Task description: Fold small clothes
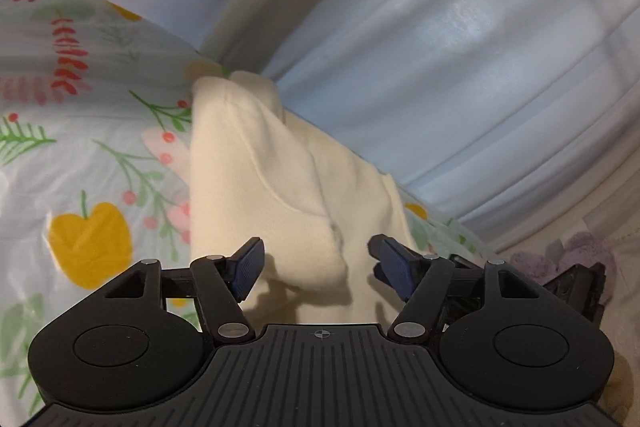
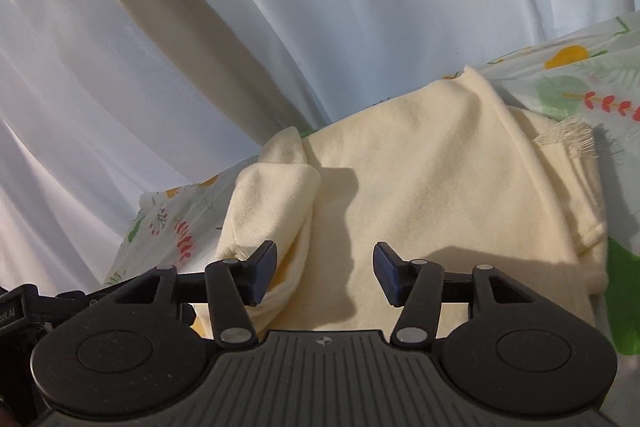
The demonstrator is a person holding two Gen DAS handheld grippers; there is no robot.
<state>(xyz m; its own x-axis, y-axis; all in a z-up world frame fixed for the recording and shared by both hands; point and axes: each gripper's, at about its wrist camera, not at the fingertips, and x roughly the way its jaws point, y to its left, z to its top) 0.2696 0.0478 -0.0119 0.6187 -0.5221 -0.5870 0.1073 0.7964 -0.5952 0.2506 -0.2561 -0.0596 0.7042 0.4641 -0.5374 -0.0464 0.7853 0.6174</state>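
A cream garment (image 1: 288, 179) lies partly folded on a floral sheet (image 1: 80, 147). In the left wrist view a rounded fold of it bulges up between the blue pads of my left gripper (image 1: 316, 269), which is open and holds nothing. In the right wrist view the cream garment (image 2: 432, 187) spreads flat, with a folded sleeve (image 2: 272, 203) raised at its left side and a frayed edge at its right. My right gripper (image 2: 325, 273) is open and empty just above the garment's near edge.
A pale blue-white curtain (image 1: 460, 47) hangs close behind the far edge of the surface and also fills the top of the right wrist view (image 2: 280, 7). A purple fuzzy item (image 1: 568, 255) lies at the right. The floral sheet (image 2: 592, 87) extends to the right.
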